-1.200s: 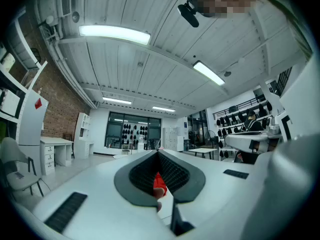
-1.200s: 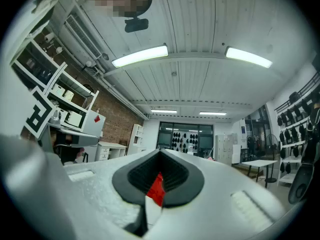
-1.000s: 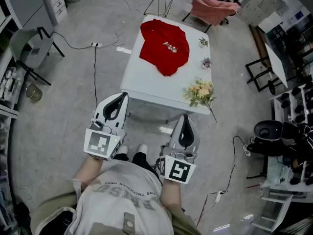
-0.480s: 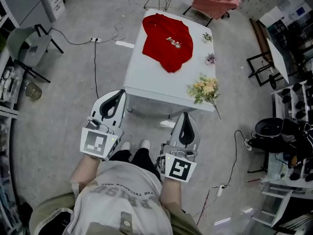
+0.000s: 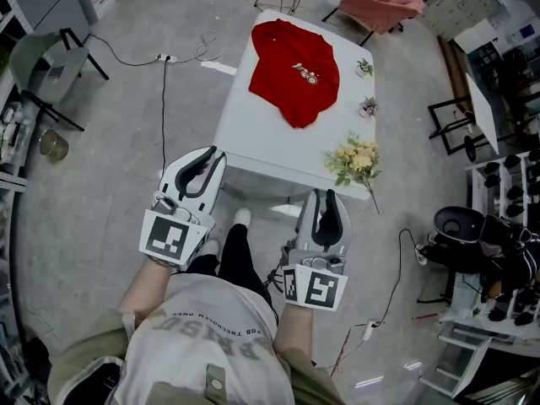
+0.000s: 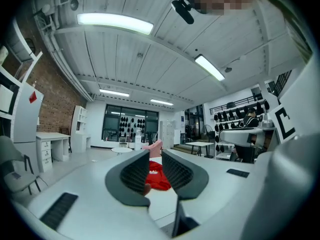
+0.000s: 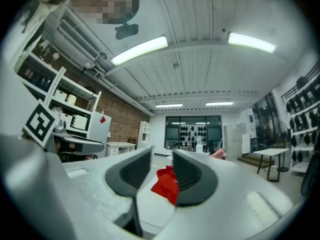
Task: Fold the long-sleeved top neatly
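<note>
A red long-sleeved top (image 5: 295, 70) lies spread on the far half of a white table (image 5: 253, 142), ahead of me. My left gripper (image 5: 217, 152) hangs over the floor just short of the table's near left corner. Its jaws are opening with a narrow gap and nothing between them. My right gripper (image 5: 325, 194) is held before the table's near edge, its jaws likewise opening on nothing. In the left gripper view the top (image 6: 154, 171) shows far off through the gap of the left gripper (image 6: 152, 156). The right gripper view also shows the top (image 7: 166, 184) beyond the right gripper (image 7: 162, 156).
A bunch of flowers (image 5: 354, 159) lies on the table's near right corner, with two small potted plants (image 5: 369, 105) along its right edge. A pink chair (image 5: 380, 7) stands behind the table. A grey chair (image 5: 46, 66) and a floor cable (image 5: 164, 108) are at the left, shelves (image 5: 498, 192) at the right.
I have stepped closer to the table, one foot now forward. Both grippers have moved on toward the table's near edge, and a slit now shows between the left jaws.
</note>
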